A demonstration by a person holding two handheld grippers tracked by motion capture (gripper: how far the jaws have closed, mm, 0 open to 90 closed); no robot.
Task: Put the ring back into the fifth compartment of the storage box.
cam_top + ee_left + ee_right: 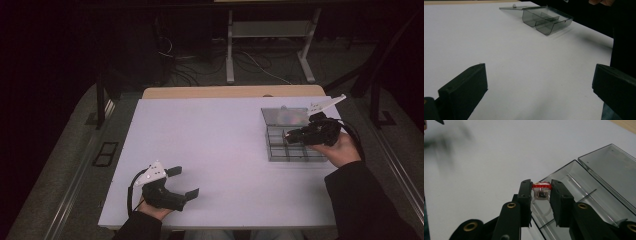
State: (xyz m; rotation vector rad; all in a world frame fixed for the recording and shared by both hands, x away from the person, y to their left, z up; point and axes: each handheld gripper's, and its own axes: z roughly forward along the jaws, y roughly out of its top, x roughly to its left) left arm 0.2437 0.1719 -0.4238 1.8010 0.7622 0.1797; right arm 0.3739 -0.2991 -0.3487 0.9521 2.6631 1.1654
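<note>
A smoky grey plastic compartment box (280,150) lies at the right of the white table, its lid (285,116) flipped open behind it. My right gripper (289,134) hovers over the box's near-left part, shut on a small piece with a red top and a silvery body (541,187). In the right gripper view, the right gripper (541,191) holds that piece just above the box's edge (574,173), beside the lid (611,167). My left gripper (185,181) rests at the near left, open and with nothing between its fingers. The left gripper (540,85) looks across bare table toward the box (546,20).
The white table top (215,135) has a wooden strip along its far edge (230,92). Beyond it a white desk frame (270,45) and cables stand on a dark floor. A dark sleeve (360,200) reaches in at the lower right.
</note>
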